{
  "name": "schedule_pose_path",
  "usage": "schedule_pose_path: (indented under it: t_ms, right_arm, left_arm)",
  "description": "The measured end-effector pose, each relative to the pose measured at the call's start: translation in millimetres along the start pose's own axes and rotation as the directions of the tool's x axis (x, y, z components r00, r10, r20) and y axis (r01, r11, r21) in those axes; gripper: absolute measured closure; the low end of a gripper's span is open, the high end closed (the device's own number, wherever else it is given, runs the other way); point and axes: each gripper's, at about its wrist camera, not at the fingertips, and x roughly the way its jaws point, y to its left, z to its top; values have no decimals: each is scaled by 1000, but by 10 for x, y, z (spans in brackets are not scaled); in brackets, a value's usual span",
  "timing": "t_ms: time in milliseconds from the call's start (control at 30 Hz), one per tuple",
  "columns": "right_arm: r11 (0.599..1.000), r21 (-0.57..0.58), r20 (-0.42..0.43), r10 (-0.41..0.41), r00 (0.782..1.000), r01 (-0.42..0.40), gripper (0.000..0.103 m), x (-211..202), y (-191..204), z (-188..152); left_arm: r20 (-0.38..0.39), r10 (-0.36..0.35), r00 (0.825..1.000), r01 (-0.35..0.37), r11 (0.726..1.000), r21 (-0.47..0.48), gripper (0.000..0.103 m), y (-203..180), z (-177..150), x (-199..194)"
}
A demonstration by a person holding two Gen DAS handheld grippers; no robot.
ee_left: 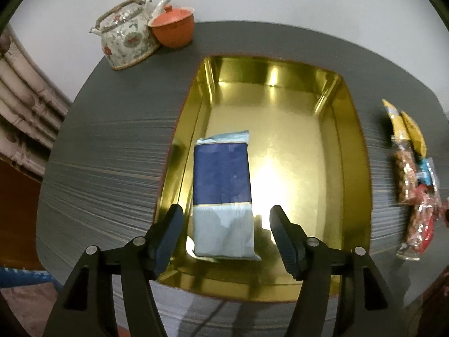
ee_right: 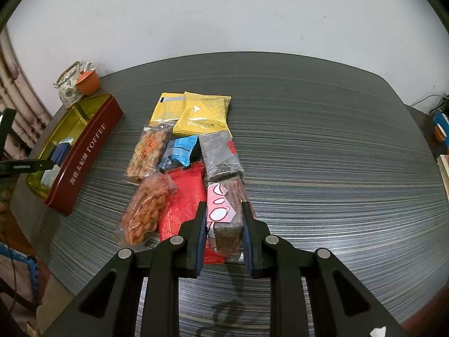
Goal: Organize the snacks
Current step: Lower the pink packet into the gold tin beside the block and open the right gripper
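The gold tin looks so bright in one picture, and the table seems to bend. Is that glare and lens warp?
Yes. Left wrist view: a lamp glare burns out on the tin floor beside the blue packet, and the snacks at the right edge are smeared. Right wrist view: sharper, evenly lit; the fisheye bows the table edge, and dark corners frame both views.

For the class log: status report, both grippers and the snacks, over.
Left gripper open over blue packet in tin. Right gripper shut on dark snack bar. Remaining snacks piled beside tin; nothing blocking.
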Motion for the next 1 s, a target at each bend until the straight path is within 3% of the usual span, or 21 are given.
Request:
schedule_pose_path:
  t_ms: [300, 533, 767, 1000]
  right_arm:
    - [1000, -19, 33, 3, 999, -2, 83, -101, 61, 19]
    - [999, -50, 32, 6, 999, -5, 83, -114, 223, 95]
    - [984, -148, 47, 103, 994, -95, 83, -130, 797, 322]
    - [941, -265, 20, 224, 974, -210, 83, -73, 1586, 474]
  left_arm:
    - [110, -3, 994, 8, 999, -48, 38, 243, -224, -477]
    - [127, 26, 992, -13, 994, -104, 36, 487, -414, -569]
    - [130, 84, 988, -59, 981, -187, 33, 770, -551, -556]
    - [111, 89, 990, -60, 970, -236, 30, 901, -553, -474]
